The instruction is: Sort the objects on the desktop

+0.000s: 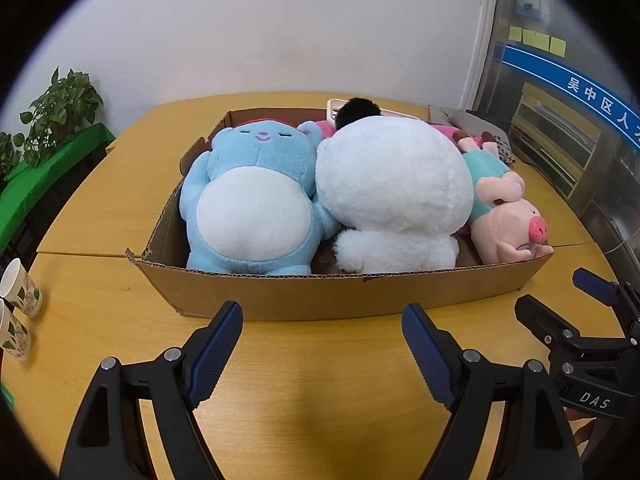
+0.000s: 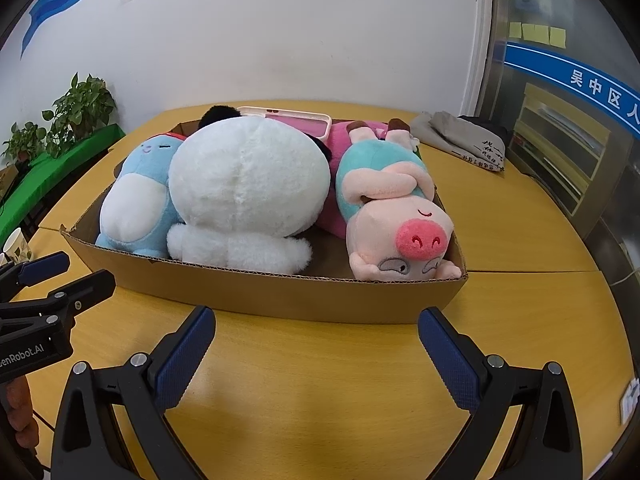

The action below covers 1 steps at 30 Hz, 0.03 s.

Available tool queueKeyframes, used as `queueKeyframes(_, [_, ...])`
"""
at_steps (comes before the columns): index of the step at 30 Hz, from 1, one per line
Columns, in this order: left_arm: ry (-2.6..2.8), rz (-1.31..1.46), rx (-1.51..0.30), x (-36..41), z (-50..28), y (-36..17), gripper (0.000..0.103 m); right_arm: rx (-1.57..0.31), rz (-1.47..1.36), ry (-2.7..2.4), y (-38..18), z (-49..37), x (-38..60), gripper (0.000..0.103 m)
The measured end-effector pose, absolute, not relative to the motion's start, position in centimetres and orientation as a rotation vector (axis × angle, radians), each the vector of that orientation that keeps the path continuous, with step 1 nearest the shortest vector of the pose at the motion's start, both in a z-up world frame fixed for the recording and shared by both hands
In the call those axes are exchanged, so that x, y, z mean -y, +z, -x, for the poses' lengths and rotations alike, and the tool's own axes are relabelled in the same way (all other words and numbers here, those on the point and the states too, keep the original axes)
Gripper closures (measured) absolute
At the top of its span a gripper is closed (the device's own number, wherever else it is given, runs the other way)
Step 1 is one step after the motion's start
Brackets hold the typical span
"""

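Right now both hand-held grippers hover low over the yellow wooden table (image 1: 304,392), just short of a shallow cardboard box (image 1: 320,292) that fills the middle of each view. The left gripper (image 1: 322,330) has its blue-padded jaws spread wide with only bare tabletop between them; the right gripper (image 2: 316,334) is spread the same way, also pinching nothing. Each one shows at the lower edge of the other's view.

Three plush toys lie packed side by side in the box. A blue bear plush (image 1: 252,200) lies on its back at the left, touching a big white plush (image 1: 392,192) in the centre, face hidden. At the right a pink pig plush (image 2: 396,216) in a teal shirt lies with its snout at the near wall. Behind them a pink-and-white tray (image 2: 296,120) rests at the box's far end.

Paper cups (image 1: 20,288) stand at the left edge; folded grey cloth (image 2: 460,136) lies at the upper right, potted plants (image 2: 80,108) at upper left.
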State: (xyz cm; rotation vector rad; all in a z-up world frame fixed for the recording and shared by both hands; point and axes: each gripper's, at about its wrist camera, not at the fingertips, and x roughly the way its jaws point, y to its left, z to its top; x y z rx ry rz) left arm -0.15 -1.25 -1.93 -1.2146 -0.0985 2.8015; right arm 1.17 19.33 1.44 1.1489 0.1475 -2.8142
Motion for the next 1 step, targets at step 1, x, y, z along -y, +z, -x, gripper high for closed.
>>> queueKeyframes(1, [2.799,1.216,0.101,1.27,0.18,-1.97,0.021,-0.147,-1.151,-2.813,1.40,-1.16,-19.34,0.000])
